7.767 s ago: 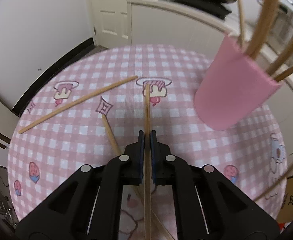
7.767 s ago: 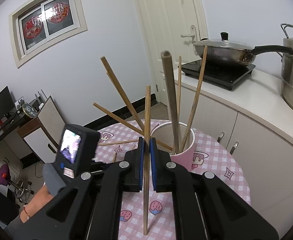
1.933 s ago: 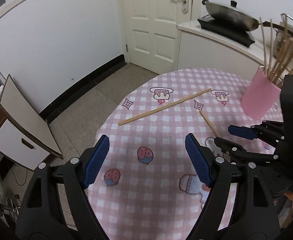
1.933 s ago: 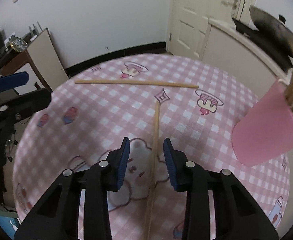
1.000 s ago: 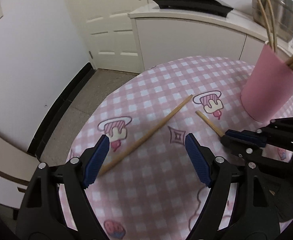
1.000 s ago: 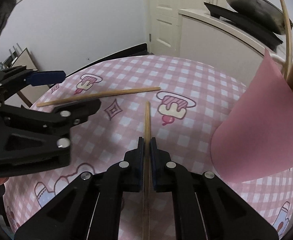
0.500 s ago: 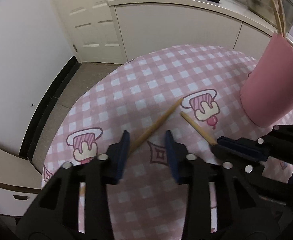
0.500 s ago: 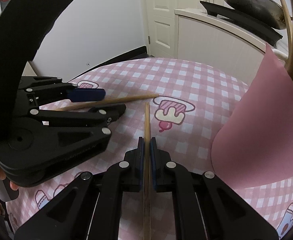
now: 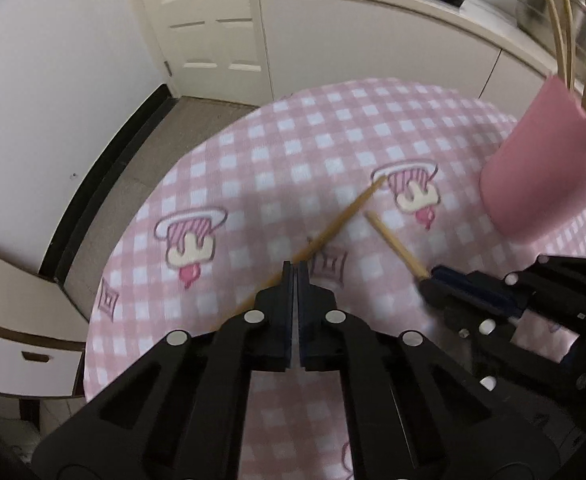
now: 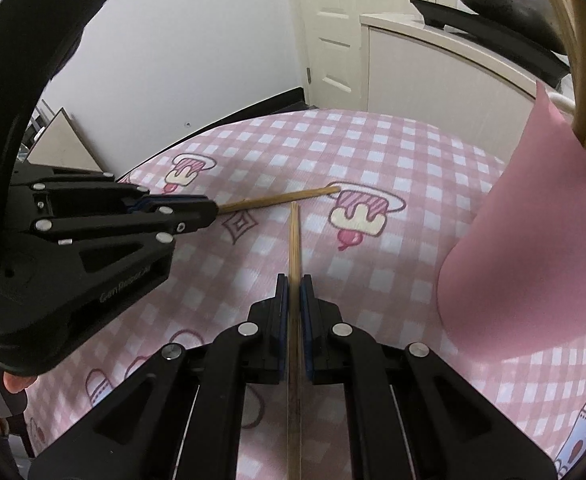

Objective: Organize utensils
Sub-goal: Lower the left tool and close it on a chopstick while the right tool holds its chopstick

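Two wooden chopsticks lie on the pink checked tablecloth (image 9: pixel 293 152). My left gripper (image 9: pixel 295 276) is down over the slanted chopstick (image 9: pixel 345 216); its jaws are closing tight and the pads press on the stick. The right wrist view shows the same grip, with the left gripper (image 10: pixel 213 211) on that slanted chopstick (image 10: pixel 281 197). My right gripper (image 10: pixel 294 284) is shut on the second chopstick (image 10: pixel 294 232), which points away along its fingers. The left wrist view has the right gripper (image 9: pixel 429 278) at the second chopstick's (image 9: pixel 393 240) near end. A pink cup (image 10: pixel 533 260) holding several chopsticks stands at the right.
The pink cup (image 9: pixel 545 176) is close to both grippers' right side. White cabinets (image 9: pixel 373 40) and a counter with a dark pan (image 10: pixel 493 0) lie beyond the table. A door and a drawer unit (image 9: pixel 25 364) are off the table's left edge. A person's hand (image 10: pixel 13 380) holds the left gripper.
My left gripper's jaws went from wide open to shut on the slanted chopstick as it came in lower over the table. The right gripper kept still, holding its chopstick.
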